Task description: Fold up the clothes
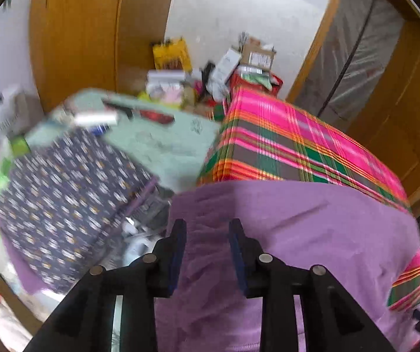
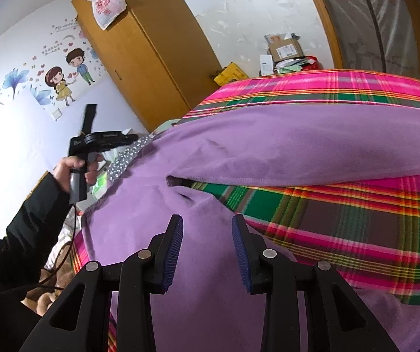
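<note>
Two claws angle down over my purple garment (image 2: pixel 298 140) on the plaid bed (image 2: pixel 356 220). My left claw (image 1: pixel 207 228) and right claw (image 2: pixel 207 226) both gape, cloth beneath them, nothing pinched.

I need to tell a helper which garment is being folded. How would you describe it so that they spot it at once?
Find the bed with the pink and green plaid cover. Spread across it lies the purple garment, plain and soft-looking, one part folded over. Nothing else there is a single colour: the neighbouring dark blue cloth is patterned.
</note>
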`<state>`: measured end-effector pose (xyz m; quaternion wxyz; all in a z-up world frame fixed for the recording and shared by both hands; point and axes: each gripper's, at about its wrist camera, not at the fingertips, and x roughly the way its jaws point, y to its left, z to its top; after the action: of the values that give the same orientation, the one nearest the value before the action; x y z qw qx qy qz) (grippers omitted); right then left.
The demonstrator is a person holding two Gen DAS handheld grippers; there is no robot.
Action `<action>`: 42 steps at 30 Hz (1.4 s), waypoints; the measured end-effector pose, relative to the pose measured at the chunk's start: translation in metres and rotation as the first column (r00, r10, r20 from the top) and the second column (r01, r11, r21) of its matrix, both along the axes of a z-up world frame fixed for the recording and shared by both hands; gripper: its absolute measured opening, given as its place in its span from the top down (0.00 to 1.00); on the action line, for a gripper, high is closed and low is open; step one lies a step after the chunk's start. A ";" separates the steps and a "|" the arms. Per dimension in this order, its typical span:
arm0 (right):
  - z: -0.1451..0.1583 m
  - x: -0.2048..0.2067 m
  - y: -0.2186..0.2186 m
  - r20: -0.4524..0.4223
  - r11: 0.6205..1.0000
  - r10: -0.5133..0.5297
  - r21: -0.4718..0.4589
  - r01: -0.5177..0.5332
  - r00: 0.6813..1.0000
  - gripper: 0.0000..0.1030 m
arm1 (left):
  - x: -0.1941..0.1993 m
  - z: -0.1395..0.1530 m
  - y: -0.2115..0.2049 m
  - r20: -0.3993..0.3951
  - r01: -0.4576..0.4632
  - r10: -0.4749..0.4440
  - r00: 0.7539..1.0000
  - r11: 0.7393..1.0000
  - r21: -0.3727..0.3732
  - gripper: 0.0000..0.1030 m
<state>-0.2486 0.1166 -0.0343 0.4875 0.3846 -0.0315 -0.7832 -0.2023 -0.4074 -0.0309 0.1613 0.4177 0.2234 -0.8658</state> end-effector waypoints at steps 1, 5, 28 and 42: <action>0.000 0.000 -0.001 0.000 1.000 0.002 -0.001 -0.002 1.000 0.65 | -0.003 -0.006 -0.004 0.014 -0.010 0.009 1.000 1.000 0.011 0.70; -0.002 -0.004 -0.002 0.006 1.000 0.004 0.002 -0.004 1.000 0.65 | -0.012 -0.023 -0.013 0.030 -0.027 0.026 0.999 0.998 0.065 0.68; -0.016 -0.015 -0.008 0.046 0.999 -0.022 0.028 0.021 0.999 0.65 | -0.040 -0.015 -0.018 -0.040 -0.041 0.040 0.998 0.998 -0.041 0.99; -0.014 -0.012 -0.003 0.042 0.999 -0.033 0.016 0.032 0.999 0.65 | -0.029 0.001 -0.005 -0.042 -0.015 0.015 0.999 1.000 -0.015 0.97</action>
<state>-0.2603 0.1139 -0.0484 0.4709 0.4042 -0.0418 -0.7830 -0.2317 -0.4124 -0.0295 0.1664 0.3965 0.2230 -0.8748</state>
